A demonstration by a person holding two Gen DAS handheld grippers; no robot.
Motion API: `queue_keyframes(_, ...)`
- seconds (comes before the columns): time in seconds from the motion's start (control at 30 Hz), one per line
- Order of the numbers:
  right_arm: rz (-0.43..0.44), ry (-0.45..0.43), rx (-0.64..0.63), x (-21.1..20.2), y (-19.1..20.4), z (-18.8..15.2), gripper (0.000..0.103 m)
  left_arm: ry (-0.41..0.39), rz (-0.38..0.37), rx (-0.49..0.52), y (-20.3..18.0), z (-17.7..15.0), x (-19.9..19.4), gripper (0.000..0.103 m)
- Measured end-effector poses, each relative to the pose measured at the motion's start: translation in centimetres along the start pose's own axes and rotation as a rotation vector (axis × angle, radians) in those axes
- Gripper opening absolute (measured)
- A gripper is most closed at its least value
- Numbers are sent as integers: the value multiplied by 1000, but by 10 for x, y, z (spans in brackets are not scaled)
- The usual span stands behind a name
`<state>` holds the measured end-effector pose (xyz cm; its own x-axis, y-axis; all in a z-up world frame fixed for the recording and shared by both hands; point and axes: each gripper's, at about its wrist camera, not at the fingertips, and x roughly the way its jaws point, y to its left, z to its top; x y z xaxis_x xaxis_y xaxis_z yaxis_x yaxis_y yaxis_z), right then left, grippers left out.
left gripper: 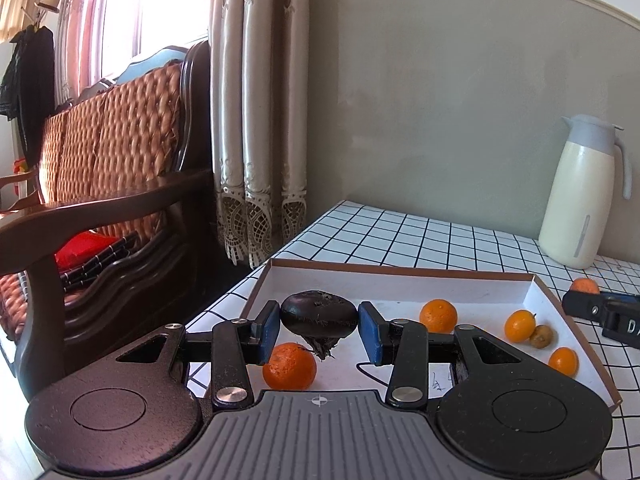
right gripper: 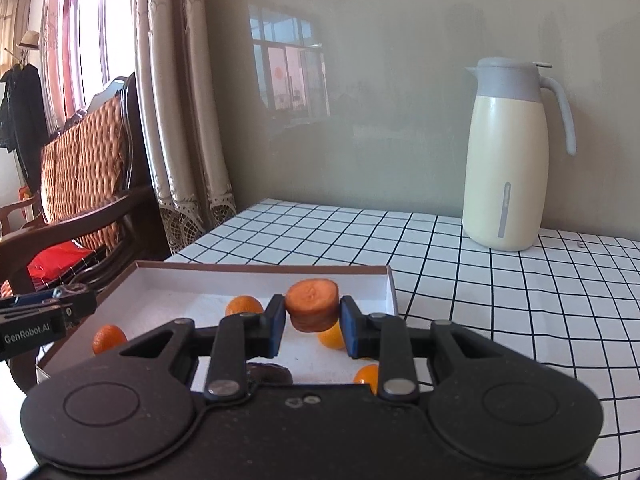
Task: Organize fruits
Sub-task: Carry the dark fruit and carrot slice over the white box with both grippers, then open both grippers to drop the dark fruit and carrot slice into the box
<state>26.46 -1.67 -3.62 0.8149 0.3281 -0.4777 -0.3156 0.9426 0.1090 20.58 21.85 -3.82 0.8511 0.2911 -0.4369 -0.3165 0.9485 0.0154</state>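
Observation:
My left gripper (left gripper: 319, 326) is shut on a dark purple-brown round fruit (left gripper: 319, 314), its blue pads (left gripper: 269, 330) pressing both sides, held just above the white tray (left gripper: 400, 280). A mandarin (left gripper: 289, 366) lies in the tray right under it. My right gripper (right gripper: 312, 324) is shut on a thick orange carrot-like chunk (right gripper: 312, 308) over the tray's right part (right gripper: 390, 284). Several small oranges (left gripper: 438, 315) (right gripper: 109, 338) and a brownish small fruit (left gripper: 541, 336) lie in the tray. Another dark fruit (right gripper: 268, 374) rests near its front edge.
A cream and grey thermos jug (right gripper: 508, 152) stands at the back right of the checked tablecloth (right gripper: 500, 300). A wooden sofa with woven cushions (left gripper: 112, 152) and curtains (left gripper: 260, 120) are left of the table. The wall runs close behind.

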Motion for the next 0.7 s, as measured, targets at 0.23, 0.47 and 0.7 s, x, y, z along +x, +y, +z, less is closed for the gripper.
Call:
queue_keyframes(0.23, -15, 26, 3, 13, -1, -3, 21, -8, -1, -2, 1, 0, 1, 43)
queue_keyframes(0.47, -18, 41, 8, 21, -3, -4, 21, -13, 3, -9, 4, -2, 1, 43)
queue_keyframes(0.7, -24, 44, 4, 27, -2, -3, 21, -12, 9, -16, 4, -1, 3, 43)
